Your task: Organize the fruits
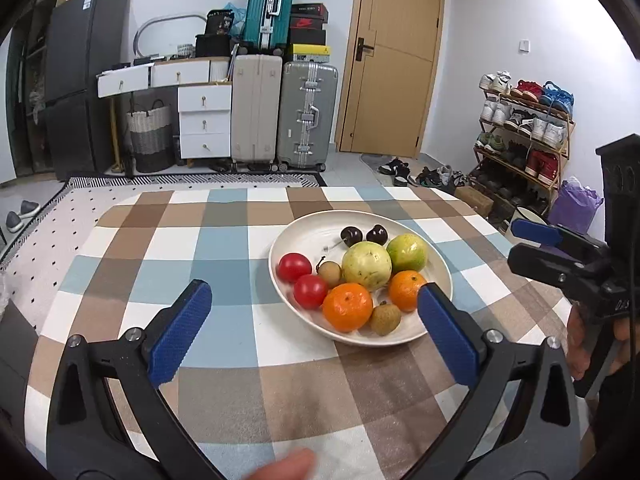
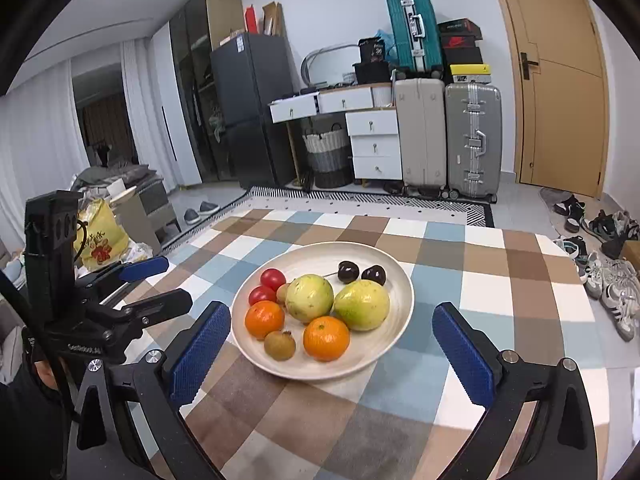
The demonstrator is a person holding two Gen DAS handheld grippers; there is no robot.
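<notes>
Both grippers stand wide apart and hold nothing: the left gripper [image 1: 314,332] hovers over the checked surface [image 1: 224,248] with the plate at about two o'clock from it, and the right gripper [image 2: 332,348] faces the same white plate [image 2: 320,256] head on, its near rim sitting between the blue pads [image 2: 200,354]. All the fruit is on the plate, bunched toward the near side: two tomatoes [image 2: 268,286] at ten o'clock, two dark cherries [image 2: 362,272] at one o'clock, two large yellow-green fruits [image 2: 336,300] in the middle touching each other, two oranges [image 2: 294,328] at six and eight o'clock, and a small brown fruit [image 2: 280,345] near the rim at seven o'clock. A second brown one is tucked among the tomatoes. Judging from this crowding, the main risk is a pad pushing a neighbour while closing on one fruit, sending a round piece rolling over the low rim. Soft tomatoes and cherries may bruise under a hard squeeze. With both grippers close together at the plate, they could also knock each other or shove the plate across the cloth.
</notes>
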